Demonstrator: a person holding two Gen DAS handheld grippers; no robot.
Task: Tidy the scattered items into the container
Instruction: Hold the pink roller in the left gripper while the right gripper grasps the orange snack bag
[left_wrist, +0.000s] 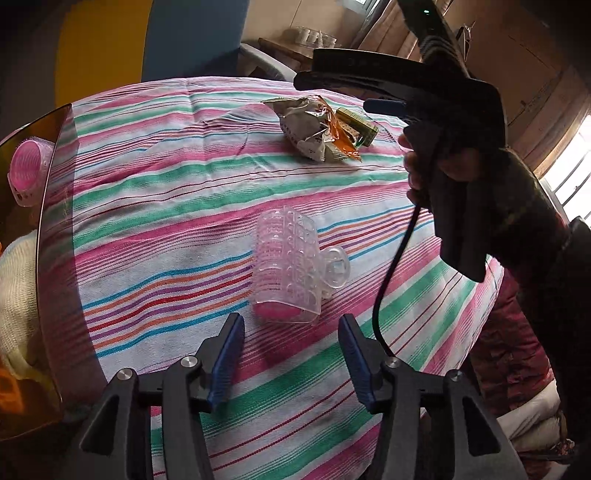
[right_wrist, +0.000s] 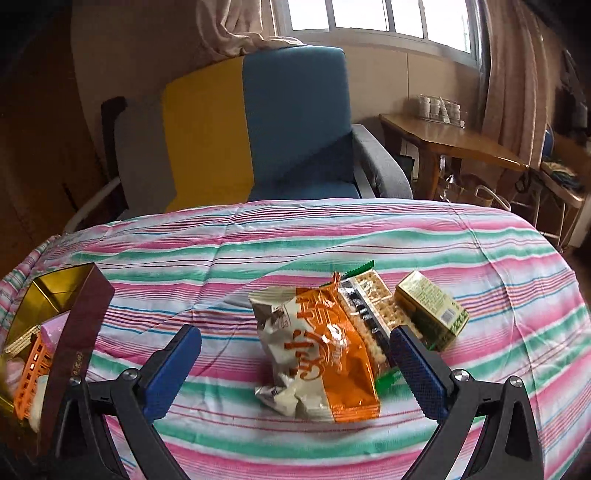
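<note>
A clear clip-on hair roller (left_wrist: 288, 266) with a pink core lies on the striped cloth (left_wrist: 166, 206). My left gripper (left_wrist: 291, 334) is open just short of it, with nothing between the pads. The container (left_wrist: 48, 192) stands at the left edge and holds a pink roller (left_wrist: 27, 173). Farther back lie the snack packets (left_wrist: 317, 129). In the right wrist view my right gripper (right_wrist: 293, 341) is wide open over an orange and silver snack bag (right_wrist: 317, 354). A cracker packet (right_wrist: 369, 306) and a small green box (right_wrist: 428, 310) lie beside the bag. The container (right_wrist: 77, 332) is at the left with several items inside.
A person's hand holds the right gripper (left_wrist: 424, 110) above the table's right side, and its black cable (left_wrist: 391, 273) hangs down beside my left fingers. Behind the table stand a blue and yellow armchair (right_wrist: 291, 122) and a wooden side table (right_wrist: 443, 140).
</note>
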